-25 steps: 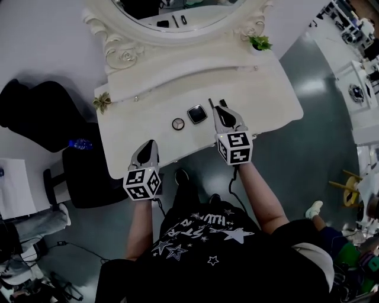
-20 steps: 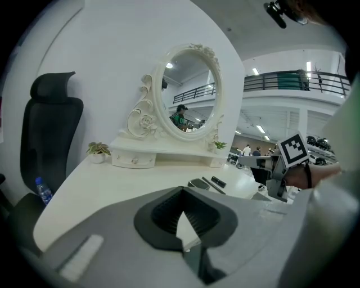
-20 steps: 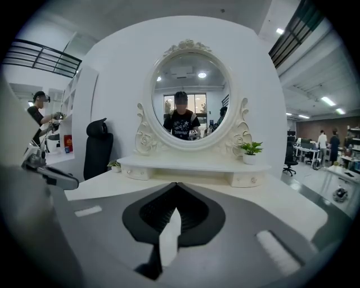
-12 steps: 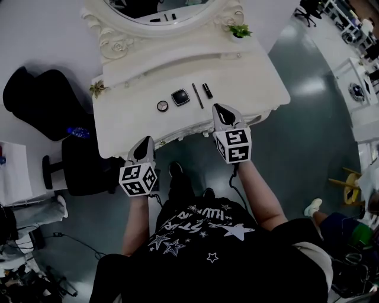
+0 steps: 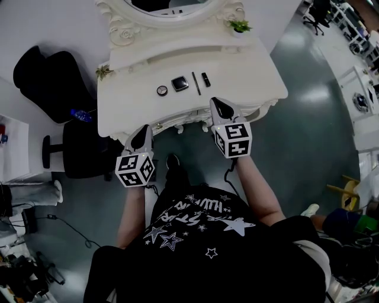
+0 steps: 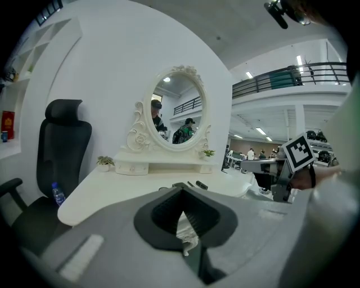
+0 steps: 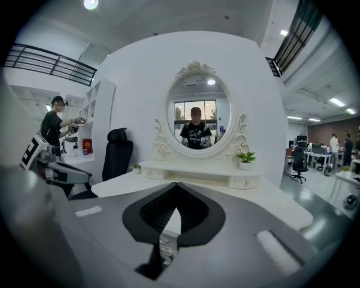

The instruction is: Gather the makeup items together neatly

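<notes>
Though both shut, empty — left claw (image 5: 146,128), right claw (image 5: 218,102) at edge of table (image 5: 251,83); makeup items (image 5: 180,83) beyond.

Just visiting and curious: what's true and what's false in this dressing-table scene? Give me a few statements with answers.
1. The square compact lies between the round case and the thin pencil. True.
2. The right gripper holds the black tube. False: its fingers are shut on nothing; the tube lies on the table.
3. The fingers of the left gripper are wide open. False: they are shut, empty.
4. A small plant stands beside the mirror. True.
</notes>
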`<state>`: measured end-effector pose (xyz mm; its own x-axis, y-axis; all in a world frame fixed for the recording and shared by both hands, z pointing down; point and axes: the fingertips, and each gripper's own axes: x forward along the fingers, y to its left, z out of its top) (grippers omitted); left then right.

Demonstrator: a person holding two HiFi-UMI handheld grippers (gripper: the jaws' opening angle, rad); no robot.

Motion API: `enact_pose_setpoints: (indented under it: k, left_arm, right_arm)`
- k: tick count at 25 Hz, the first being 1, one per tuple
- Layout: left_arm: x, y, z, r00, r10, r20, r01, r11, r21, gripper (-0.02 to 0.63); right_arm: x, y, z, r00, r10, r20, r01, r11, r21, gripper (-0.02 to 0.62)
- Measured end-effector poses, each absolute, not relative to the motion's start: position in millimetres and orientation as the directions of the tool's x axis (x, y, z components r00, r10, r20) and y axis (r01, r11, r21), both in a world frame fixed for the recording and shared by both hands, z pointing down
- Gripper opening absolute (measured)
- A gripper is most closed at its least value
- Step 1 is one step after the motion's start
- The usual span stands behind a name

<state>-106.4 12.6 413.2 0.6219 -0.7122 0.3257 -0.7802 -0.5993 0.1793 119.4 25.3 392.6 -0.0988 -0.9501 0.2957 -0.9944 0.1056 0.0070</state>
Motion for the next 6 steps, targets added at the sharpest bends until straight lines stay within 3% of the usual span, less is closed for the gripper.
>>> enact_pose_setpoints:
  k: [6]
  left_arm:
    - [-112.9,17.2,403.8,0.596,-0.743,0.306,-0.802,-0.567,0.186,0.002]
  right_arm:
    - [114.2,31.8,382.5,-0.12,-0.952,0.282,-0.992,0.129,0.011,0.028]
